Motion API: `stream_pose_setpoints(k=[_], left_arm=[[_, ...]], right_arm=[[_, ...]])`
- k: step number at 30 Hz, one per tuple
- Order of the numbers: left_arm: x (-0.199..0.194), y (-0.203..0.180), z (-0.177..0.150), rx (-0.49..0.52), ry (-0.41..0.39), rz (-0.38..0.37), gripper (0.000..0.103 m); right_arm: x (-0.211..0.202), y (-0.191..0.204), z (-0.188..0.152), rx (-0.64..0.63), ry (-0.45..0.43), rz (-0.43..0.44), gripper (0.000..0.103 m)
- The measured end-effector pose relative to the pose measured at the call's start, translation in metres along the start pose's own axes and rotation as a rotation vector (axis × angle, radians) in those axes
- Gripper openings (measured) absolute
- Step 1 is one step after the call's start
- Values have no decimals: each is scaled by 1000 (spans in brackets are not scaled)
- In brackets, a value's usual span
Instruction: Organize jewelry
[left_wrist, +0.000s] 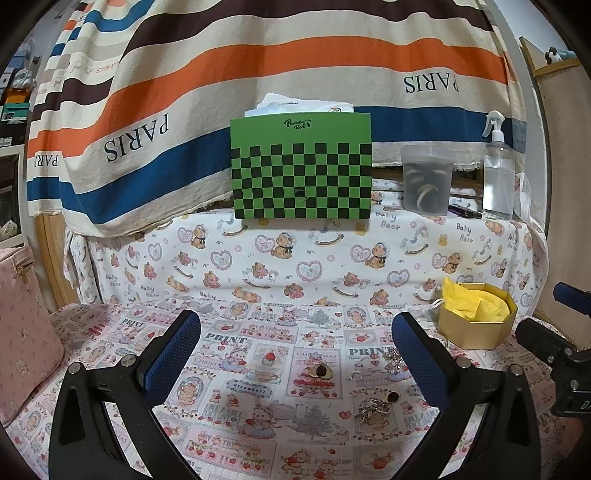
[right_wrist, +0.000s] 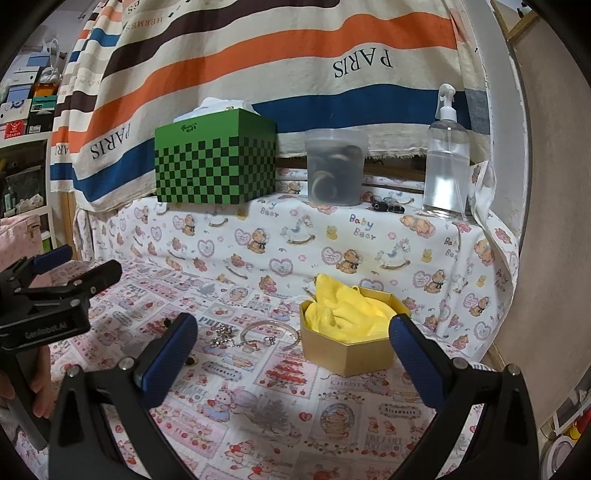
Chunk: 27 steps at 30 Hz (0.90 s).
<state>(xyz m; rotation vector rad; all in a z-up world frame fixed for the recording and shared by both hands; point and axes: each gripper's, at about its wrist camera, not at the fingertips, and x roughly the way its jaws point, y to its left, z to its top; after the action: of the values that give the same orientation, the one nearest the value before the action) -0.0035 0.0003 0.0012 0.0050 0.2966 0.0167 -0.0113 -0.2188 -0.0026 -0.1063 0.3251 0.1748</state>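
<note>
Printed cloth covers the surface, with a striped fabric hanging behind. Left tool — fingers spread wide, holding nothing. Right tool — likewise spread wide and empty. From the left wrist view, the gold box with yellow lining sits at 2 o'clock; loose earrings and a ring lie near centre. From the right wrist view, a silver bangle lies just beside the box at its 9 o'clock.
</note>
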Motion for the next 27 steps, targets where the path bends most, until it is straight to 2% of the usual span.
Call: stream_pose_setpoints(k=[4, 27], left_arm=[[1, -1, 0, 4, 1, -7, 103], [-1, -2, -1, -6, -1, -4, 103]], right_arm=[[0, 1, 0, -8, -1, -23, 103], [-5, 2, -1, -10, -26, -34, 103]])
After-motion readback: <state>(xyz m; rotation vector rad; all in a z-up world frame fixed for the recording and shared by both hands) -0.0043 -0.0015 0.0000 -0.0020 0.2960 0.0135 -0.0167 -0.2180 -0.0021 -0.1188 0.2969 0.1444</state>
